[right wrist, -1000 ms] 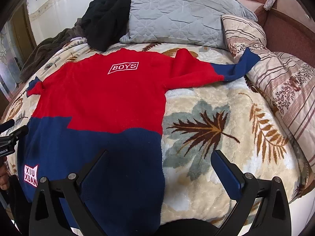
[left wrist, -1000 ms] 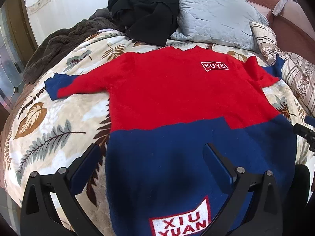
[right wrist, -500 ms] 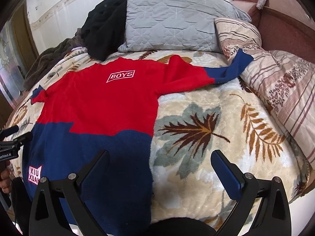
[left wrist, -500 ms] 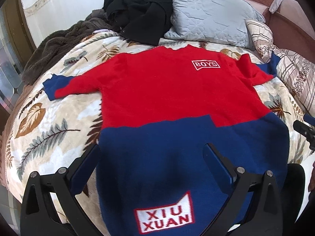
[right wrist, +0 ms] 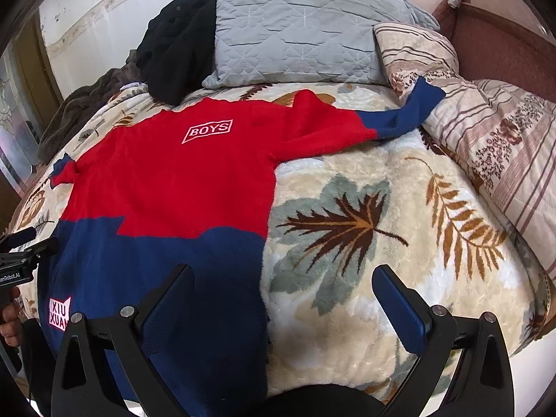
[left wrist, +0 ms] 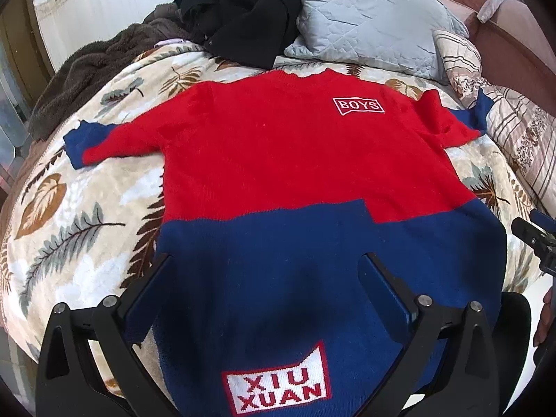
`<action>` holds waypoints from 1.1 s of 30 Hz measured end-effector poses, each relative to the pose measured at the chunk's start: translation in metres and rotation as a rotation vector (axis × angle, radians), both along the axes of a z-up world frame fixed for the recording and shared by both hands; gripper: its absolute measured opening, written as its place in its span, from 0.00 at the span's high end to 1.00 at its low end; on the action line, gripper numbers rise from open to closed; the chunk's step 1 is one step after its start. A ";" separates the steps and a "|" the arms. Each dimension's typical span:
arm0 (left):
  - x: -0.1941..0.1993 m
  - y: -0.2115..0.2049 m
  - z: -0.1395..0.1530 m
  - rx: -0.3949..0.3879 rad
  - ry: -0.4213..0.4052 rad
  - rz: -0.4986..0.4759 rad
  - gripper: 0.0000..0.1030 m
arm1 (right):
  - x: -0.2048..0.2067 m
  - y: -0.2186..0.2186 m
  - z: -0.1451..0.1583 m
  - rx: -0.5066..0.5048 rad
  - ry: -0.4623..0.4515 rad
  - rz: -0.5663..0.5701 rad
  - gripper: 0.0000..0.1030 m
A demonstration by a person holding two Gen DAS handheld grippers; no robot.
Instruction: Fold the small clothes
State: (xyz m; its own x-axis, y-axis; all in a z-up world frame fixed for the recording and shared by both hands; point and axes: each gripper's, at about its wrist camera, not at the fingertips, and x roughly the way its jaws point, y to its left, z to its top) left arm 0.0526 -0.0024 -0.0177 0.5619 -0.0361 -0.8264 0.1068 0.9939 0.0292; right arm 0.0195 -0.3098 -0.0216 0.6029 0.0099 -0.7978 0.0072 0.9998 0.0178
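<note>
A small red and navy sweater [left wrist: 295, 173] lies flat, face up, on the leaf-print blanket [left wrist: 87, 215], both sleeves spread out. It also shows in the right wrist view [right wrist: 166, 191]. My left gripper [left wrist: 266, 271] is open and empty, above the navy hem near the white "XIU XUAN" patch [left wrist: 278, 385]. My right gripper [right wrist: 281, 285] is open and empty, above the sweater's right hem edge and the blanket [right wrist: 365, 243]. The right sleeve's navy cuff [right wrist: 413, 104] rests on a striped quilt.
A grey quilted pillow [right wrist: 295, 34], a black garment heap [left wrist: 239, 10] and a brown fleece throw [left wrist: 87, 69] lie at the head of the bed. A striped floral quilt [right wrist: 504, 139] lies at the right, with a brown headboard [right wrist: 504, 41] behind.
Both grippers have pulled back toward the foot of the bed, so more of the hem and the patch show. The sweater has not moved. Both grippers stay open.
</note>
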 end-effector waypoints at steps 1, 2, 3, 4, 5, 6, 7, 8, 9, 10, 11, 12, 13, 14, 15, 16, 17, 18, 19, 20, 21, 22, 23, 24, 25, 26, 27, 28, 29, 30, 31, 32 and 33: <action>0.000 0.001 -0.001 -0.003 0.003 0.001 0.00 | 0.001 0.001 0.000 -0.003 -0.001 0.001 0.01; 0.000 0.002 -0.002 -0.007 0.006 0.002 0.00 | 0.001 0.003 0.000 -0.005 -0.003 0.003 0.01; 0.000 0.002 -0.003 -0.009 0.007 0.002 0.00 | 0.002 0.005 0.000 -0.007 -0.002 0.006 0.01; 0.000 0.003 -0.003 -0.013 0.008 0.002 0.00 | 0.003 0.006 0.000 -0.009 0.000 0.009 0.01; -0.001 0.004 -0.003 -0.015 0.008 0.001 0.00 | 0.004 0.008 -0.001 -0.011 0.003 0.012 0.01; -0.001 0.005 -0.003 -0.016 0.007 0.002 0.00 | 0.004 0.010 -0.001 -0.014 0.005 0.015 0.01; -0.001 0.005 -0.004 -0.017 0.006 0.003 0.00 | 0.005 0.010 -0.002 -0.016 0.007 0.017 0.01; -0.001 0.006 -0.004 -0.018 0.006 0.003 0.00 | 0.005 0.011 -0.002 -0.017 0.009 0.018 0.01; -0.001 0.006 -0.004 -0.019 0.007 0.002 0.00 | 0.006 0.012 -0.002 -0.017 0.011 0.020 0.01; 0.000 0.006 -0.004 -0.019 0.007 0.001 0.00 | 0.006 0.013 -0.003 -0.017 0.013 0.022 0.01; 0.000 0.007 -0.004 -0.017 0.006 0.001 0.00 | 0.006 0.014 -0.003 -0.017 0.013 0.023 0.01; 0.000 0.006 -0.004 -0.014 0.006 0.002 0.00 | 0.006 0.014 -0.003 -0.018 0.013 0.023 0.01; 0.001 0.007 -0.004 -0.013 0.007 0.001 0.00 | 0.006 0.015 -0.003 -0.019 0.011 0.023 0.01; 0.001 0.007 -0.004 -0.014 0.008 0.001 0.00 | 0.006 0.015 -0.003 -0.019 0.010 0.022 0.01; 0.002 0.007 -0.004 -0.015 0.008 0.000 0.00 | 0.006 0.015 -0.003 -0.019 0.008 0.020 0.01; 0.002 0.007 -0.004 -0.014 0.008 0.000 0.00 | 0.006 0.015 -0.003 -0.018 0.008 0.019 0.01; 0.002 0.006 -0.004 -0.012 0.007 0.002 0.00 | 0.007 0.014 -0.003 -0.015 0.011 0.018 0.01; 0.002 0.007 -0.004 -0.011 0.007 0.002 0.00 | 0.007 0.014 -0.004 -0.011 0.014 0.016 0.01; 0.002 0.007 -0.005 -0.011 0.008 0.004 0.00 | 0.007 0.013 -0.004 -0.006 0.015 0.013 0.01; 0.003 0.008 -0.005 -0.011 0.010 0.006 0.00 | 0.007 0.012 -0.005 -0.002 0.016 0.010 0.01; 0.003 0.009 -0.006 -0.011 0.012 0.008 0.00 | 0.007 0.011 -0.005 0.000 0.017 0.007 0.01; 0.003 0.010 -0.006 -0.011 0.014 0.010 0.00 | 0.007 0.009 -0.006 0.004 0.018 0.003 0.01; 0.003 0.012 -0.006 -0.009 0.016 0.012 0.00 | 0.007 0.007 -0.006 0.008 0.020 -0.001 0.01; 0.003 0.015 -0.005 -0.010 0.017 0.015 0.00 | 0.007 0.004 -0.006 0.016 0.024 -0.007 0.01; 0.003 0.018 -0.004 -0.011 0.015 0.018 0.00 | 0.007 0.001 -0.006 0.022 0.026 -0.012 0.01; 0.003 0.023 -0.002 -0.011 0.012 0.026 0.00 | 0.007 -0.003 -0.007 0.027 0.029 -0.019 0.01; 0.003 0.030 -0.001 -0.013 0.009 0.039 0.00 | 0.006 -0.008 -0.009 0.035 0.037 -0.028 0.01; 0.003 0.039 0.000 -0.019 0.010 0.058 0.00 | 0.006 -0.011 -0.011 0.044 0.047 -0.031 0.01; 0.003 0.045 0.000 -0.025 0.014 0.070 0.00 | 0.006 -0.015 -0.014 0.056 0.060 -0.035 0.01; 0.004 0.052 -0.001 -0.035 0.022 0.085 0.00 | 0.005 -0.018 -0.019 0.073 0.076 -0.035 0.01; 0.004 0.060 -0.003 -0.047 0.036 0.099 0.00 | 0.006 -0.020 -0.025 0.096 0.101 -0.027 0.01; 0.004 0.066 -0.007 -0.062 0.060 0.110 0.00 | 0.006 -0.021 -0.032 0.121 0.133 -0.015 0.02; 0.005 0.069 -0.010 -0.074 0.082 0.112 0.00 | 0.005 -0.020 -0.038 0.142 0.153 -0.002 0.06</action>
